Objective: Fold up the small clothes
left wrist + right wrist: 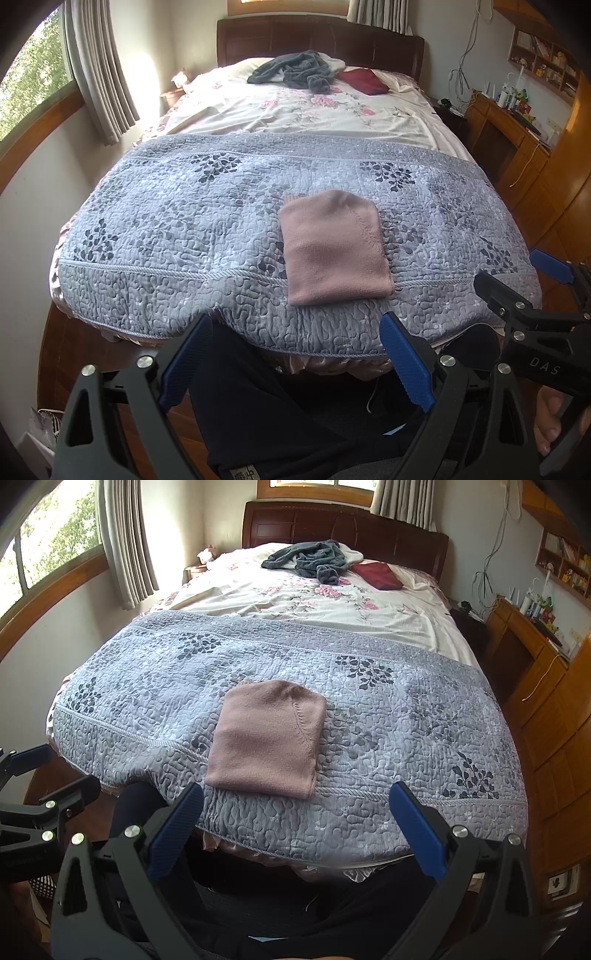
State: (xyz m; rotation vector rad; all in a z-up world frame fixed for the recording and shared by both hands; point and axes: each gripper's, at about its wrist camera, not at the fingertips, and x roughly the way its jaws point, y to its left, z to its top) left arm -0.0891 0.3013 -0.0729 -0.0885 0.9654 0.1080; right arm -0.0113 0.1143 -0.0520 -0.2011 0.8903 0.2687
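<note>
A pink garment (334, 247) is lying folded into a neat, roughly square bundle on the grey-blue quilt (184, 229) that is covering the foot end of the bed. It is sitting near the quilt's front edge, flat, with a curved seam running down its right part, and nothing is touching it.

Containers are few here. A wall shelf (543, 59) at the upper right is holding books and small items too blurred to tell apart. Below it, a wooden desk (506, 122) is carrying bottles and other small objects. In the right wrist view, a dark mesh basket (42, 884) is showing at the lower left edge; what is in it cannot be made out.

The left gripper (295, 328) is hanging just off the foot of the bed with its blue-padded fingers (406, 362) spread wide apart, gripping nothing and touching nothing. The right gripper (295, 799) is doing the same: jaws wide, blue pads clear of the quilt, the pink bundle lying just beyond and between the fingertips but apart from them. A hand (550, 421) is wrapping around the right gripper's handle at the lower right of the left wrist view.

Farther up the bed, a dark grey garment (291, 70) is lying crumpled on the floral sheet (295, 110), with a dark red cloth (364, 81) just beside it near the wooden headboard (321, 40).
</note>
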